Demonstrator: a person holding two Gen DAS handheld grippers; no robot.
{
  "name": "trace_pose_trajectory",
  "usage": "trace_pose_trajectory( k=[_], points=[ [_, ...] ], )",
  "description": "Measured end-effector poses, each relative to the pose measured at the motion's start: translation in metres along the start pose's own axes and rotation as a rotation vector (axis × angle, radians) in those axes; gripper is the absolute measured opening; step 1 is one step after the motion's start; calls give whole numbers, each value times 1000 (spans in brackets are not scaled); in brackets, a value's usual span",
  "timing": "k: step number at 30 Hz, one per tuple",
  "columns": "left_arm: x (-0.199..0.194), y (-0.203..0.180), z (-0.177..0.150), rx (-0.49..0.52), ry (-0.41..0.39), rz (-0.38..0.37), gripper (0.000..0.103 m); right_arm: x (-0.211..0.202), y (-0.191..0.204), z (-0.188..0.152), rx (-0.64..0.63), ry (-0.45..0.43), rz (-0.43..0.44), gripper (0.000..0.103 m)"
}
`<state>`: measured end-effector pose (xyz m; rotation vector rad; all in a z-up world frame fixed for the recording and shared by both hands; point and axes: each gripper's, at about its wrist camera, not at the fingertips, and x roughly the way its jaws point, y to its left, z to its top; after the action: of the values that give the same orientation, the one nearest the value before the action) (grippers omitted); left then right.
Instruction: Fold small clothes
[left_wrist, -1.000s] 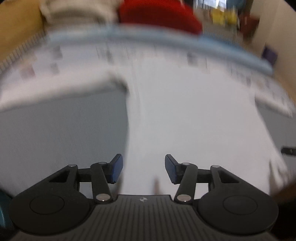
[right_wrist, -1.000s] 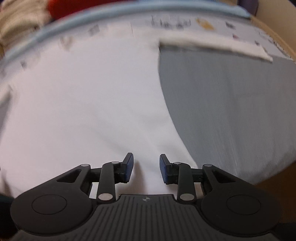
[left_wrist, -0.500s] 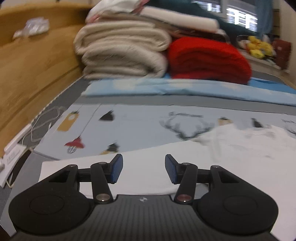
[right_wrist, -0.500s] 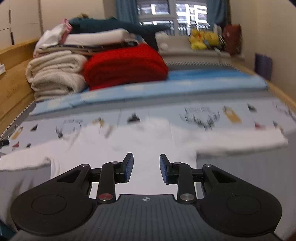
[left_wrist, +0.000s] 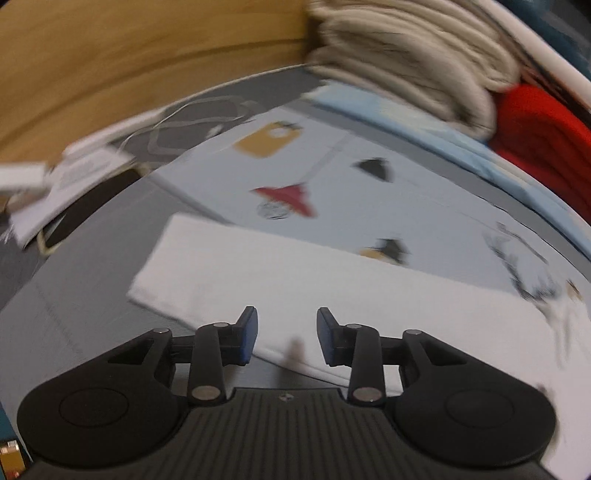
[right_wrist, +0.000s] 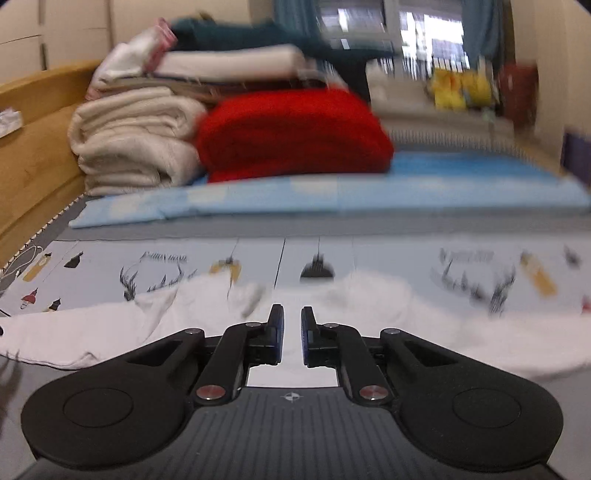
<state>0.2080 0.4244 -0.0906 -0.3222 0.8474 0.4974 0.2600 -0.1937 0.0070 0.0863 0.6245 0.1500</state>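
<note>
White shirt (right_wrist: 184, 325) flat on printed mat (left_wrist: 406, 199). Left gripper (left_wrist: 286, 334) closing over sleeve (left_wrist: 258, 280), nothing pinched. Right gripper (right_wrist: 291, 334) closing, narrow gap, empty. We fear pinch missing fabric: blur suggests fast approach.

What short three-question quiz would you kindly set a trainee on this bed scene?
1. True or false: the white garment is already folded into a neat square.
2. What colour is the folded blanket beside the beige blanket stack? A green, B red, C black.
3. Fill in: the bed's side board is made of ___.
Key: 1 false, its sleeves lie spread out; 2 B, the red blanket; 3 wood.
</note>
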Motion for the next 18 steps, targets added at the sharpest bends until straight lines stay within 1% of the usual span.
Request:
trace_pose_trajectory(
  k=[3,6,8,10,11,12,13,14,15,16,18],
  points=[
    [20,27,5,-115,47,37,43,10,11,0,-71,-7,3,9],
    [35,47,5,-228,101,34,44,19,15,-2,-109,3,-13,10],
    [43,52,6,-262,124,43,44,24,11,-3,-94,28,-18,10],
    [47,55,6,-280,122,55,43,28,6,-5,-77,51,-36,10],
    [46,54,7,-286,113,62,37,30,3,-5,-67,61,-48,10],
    [45,52,7,-294,100,66,28,30,0,-6,-56,72,-59,10],
    [43,51,7,-305,90,58,4,30,-3,-7,-48,79,-63,10],
    [41,51,8,-320,72,45,5,30,-6,-8,-43,86,-69,10],
    [35,48,10,-327,43,56,5,29,-8,-10,-45,92,-72,10],
    [29,42,12,-317,14,68,4,29,-10,-13,-50,97,-77,9],
    [10,21,21,-285,-45,66,4,27,-15,-18,-61,110,-91,9]
  ],
)
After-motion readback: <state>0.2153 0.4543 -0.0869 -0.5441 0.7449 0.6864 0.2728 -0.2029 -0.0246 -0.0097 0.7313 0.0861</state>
